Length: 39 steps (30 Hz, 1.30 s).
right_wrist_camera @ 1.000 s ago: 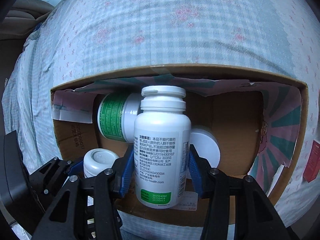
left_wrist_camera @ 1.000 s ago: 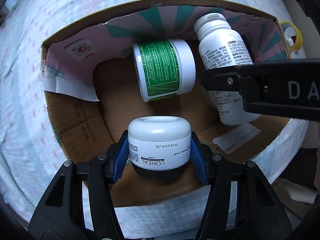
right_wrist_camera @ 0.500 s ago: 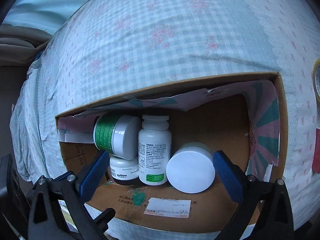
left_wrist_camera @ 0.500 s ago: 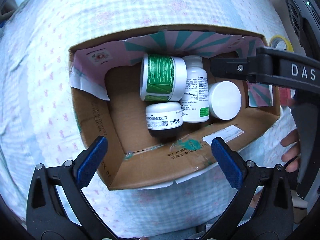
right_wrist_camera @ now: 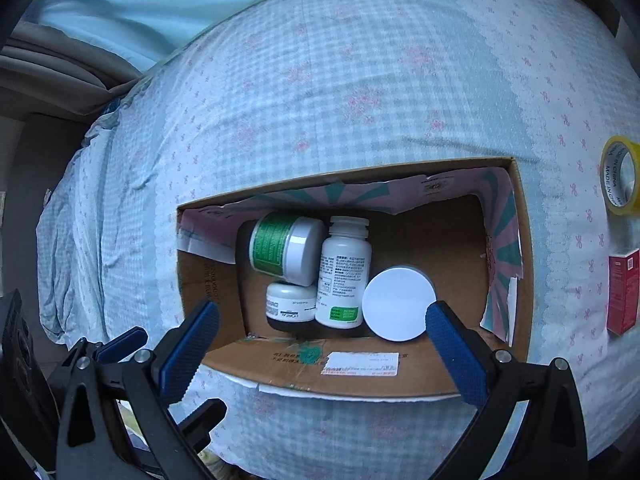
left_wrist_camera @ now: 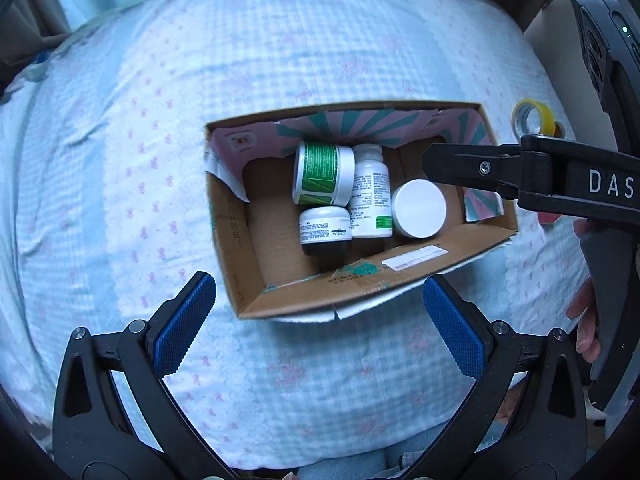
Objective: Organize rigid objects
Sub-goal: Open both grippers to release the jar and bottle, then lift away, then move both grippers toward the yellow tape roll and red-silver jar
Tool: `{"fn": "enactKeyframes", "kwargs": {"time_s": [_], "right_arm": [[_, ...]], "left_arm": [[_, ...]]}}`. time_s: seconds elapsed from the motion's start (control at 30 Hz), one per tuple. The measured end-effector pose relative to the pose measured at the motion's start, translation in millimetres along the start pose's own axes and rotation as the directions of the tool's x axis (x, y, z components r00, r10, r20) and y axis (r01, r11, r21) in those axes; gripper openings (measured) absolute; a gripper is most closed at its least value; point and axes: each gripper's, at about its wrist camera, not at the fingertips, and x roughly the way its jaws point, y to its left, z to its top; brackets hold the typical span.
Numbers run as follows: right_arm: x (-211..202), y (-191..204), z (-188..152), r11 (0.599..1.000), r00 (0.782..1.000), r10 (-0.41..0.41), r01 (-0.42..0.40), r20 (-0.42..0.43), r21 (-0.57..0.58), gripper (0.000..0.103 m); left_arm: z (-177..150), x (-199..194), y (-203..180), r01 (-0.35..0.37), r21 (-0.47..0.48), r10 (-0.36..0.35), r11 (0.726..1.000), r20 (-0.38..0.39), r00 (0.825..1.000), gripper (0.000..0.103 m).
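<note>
An open cardboard box [left_wrist_camera: 256,280] [right_wrist_camera: 360,372] sits on a blue checked bedspread. Inside lie a green-labelled jar [left_wrist_camera: 322,173] [right_wrist_camera: 282,248], a white pill bottle [left_wrist_camera: 370,194] [right_wrist_camera: 344,274], a small L'Oreal jar [left_wrist_camera: 325,230] [right_wrist_camera: 289,305] and a white round-lidded jar [left_wrist_camera: 419,209] [right_wrist_camera: 398,303]. My left gripper [left_wrist_camera: 320,324] is open and empty, held above the box's near edge. My right gripper [right_wrist_camera: 320,344] is open and empty, near the box's front wall; one of its arms shows in the left wrist view [left_wrist_camera: 520,172].
A roll of yellow tape [right_wrist_camera: 619,178] [left_wrist_camera: 534,118] lies on the bedspread right of the box. A red carton [right_wrist_camera: 623,292] lies below the tape. The bedspread [left_wrist_camera: 160,160] extends left and behind the box.
Both grippers let go of their items, the L'Oreal jar and the pill bottle, which now rest in the box. Both grippers opened wide and pulled back and up from the box.
</note>
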Motion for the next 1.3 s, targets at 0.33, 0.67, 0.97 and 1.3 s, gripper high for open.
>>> {"fn": "enactKeyframes", "kwargs": {"time_s": [0.33,0.67,0.97,1.3], "right_arm": [[-94.5,24.9,-62.8,0.996,0.997,-0.013,0.02,0.078,-0.087,0.103],[-187.8,-18.7,-131.2,0.986,0.971,-0.139,0.153,0.195,-0.063,0.103],[-247.8,-120.7,-146.3,0.965,0.923,-0.252,0.261,0.29,0.006,0.103],[-278.8,-261.3,-105.4,0.964,0.926,-0.235,0.261,0.294,-0.05,0.103]], "left_arm": [[-52.0,-87.2,-16.3,-0.065,0.022,0.06,0.998,0.18,0.982,0.103],[-70.4,-134.2,-73.9,-0.071,0.04,0.055,0.997,0.312,0.949,0.103],[-54.7,-138.9,-180.2,-0.056,0.043,0.038,0.998,0.347,0.937,0.103],[-13.1,-93.0,-303.0,0.031,-0.093,0.0,0.995,0.315,0.949,0.103]]}}
